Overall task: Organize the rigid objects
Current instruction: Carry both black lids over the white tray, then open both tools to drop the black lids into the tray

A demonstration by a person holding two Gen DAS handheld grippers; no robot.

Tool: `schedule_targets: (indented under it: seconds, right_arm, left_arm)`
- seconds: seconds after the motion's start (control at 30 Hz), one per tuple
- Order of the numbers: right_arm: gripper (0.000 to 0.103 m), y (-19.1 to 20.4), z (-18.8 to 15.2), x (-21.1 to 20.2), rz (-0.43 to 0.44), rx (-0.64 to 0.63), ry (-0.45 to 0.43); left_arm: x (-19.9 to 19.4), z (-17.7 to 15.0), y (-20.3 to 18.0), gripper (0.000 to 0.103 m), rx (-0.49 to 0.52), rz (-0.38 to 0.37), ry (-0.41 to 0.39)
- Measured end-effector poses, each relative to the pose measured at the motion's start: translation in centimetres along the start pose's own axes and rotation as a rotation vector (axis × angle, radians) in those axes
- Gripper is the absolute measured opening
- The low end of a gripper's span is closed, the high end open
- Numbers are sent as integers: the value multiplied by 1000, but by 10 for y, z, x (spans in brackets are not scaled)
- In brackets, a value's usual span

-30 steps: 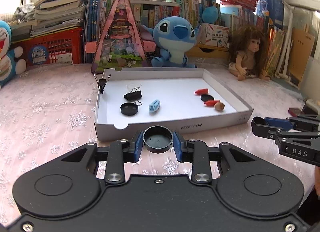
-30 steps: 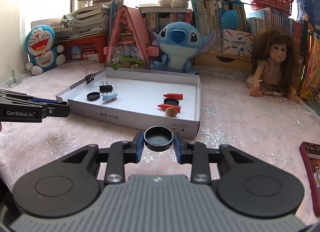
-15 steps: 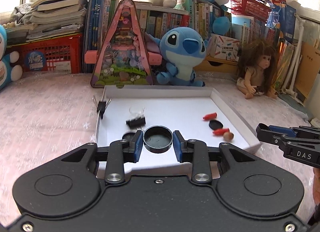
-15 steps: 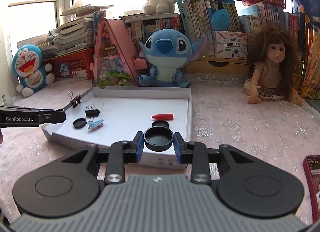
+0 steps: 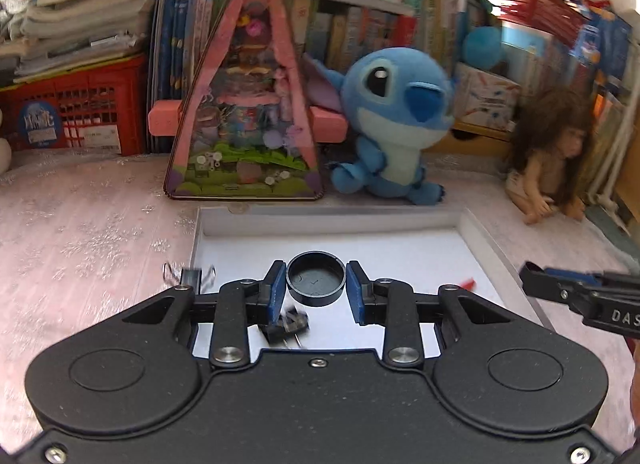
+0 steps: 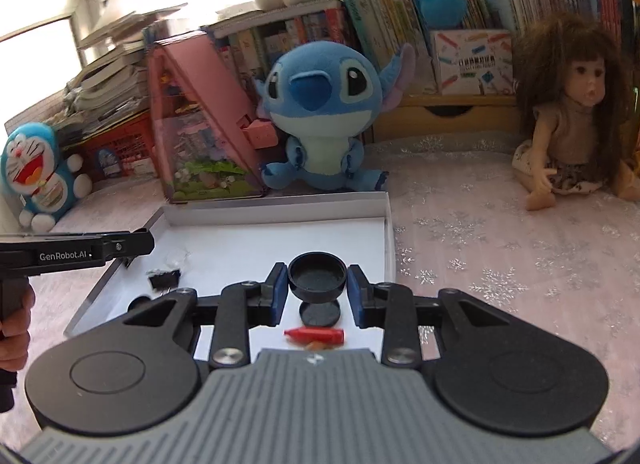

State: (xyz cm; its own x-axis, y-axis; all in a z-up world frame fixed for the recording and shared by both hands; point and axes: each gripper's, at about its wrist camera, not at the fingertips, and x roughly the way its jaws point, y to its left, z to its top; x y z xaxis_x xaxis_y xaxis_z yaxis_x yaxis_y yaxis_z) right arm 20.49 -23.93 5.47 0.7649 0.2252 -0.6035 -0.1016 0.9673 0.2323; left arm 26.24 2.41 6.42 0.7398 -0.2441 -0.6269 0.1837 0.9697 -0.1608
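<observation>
Over the white cardboard tray (image 6: 387, 224), both grippers hovered, each clamped on a black round cap. Left gripper (image 5: 316, 290) held its cap (image 5: 316, 278) above the tray's left half, directly over a black binder clip (image 5: 289, 326); a second clip (image 5: 191, 277) sat on the left wall. Right gripper (image 6: 317, 288) held its cap (image 6: 317, 277) just above another black cap (image 6: 320, 313) lying on the floor, with a red crayon-like piece (image 6: 316, 336) near it. Likely risks: a drop onto the clip would leave the left cap tilted or bouncing; the right cap could land on the loose cap and slide into the red piece. Releasing from height would probably let them roll.
</observation>
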Motion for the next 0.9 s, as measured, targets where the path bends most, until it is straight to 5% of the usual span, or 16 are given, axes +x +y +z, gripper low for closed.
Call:
schedule_targets:
  seconds: [0.3,0.9]
  right_arm:
    - [37,-14,19,47,-6,73,58]
    - [37,11,9,88,-105,-59,43]
  left_arm:
    - [50,9,10,30,-37,74,32]
    - [80,6,9,30,-7,121,44]
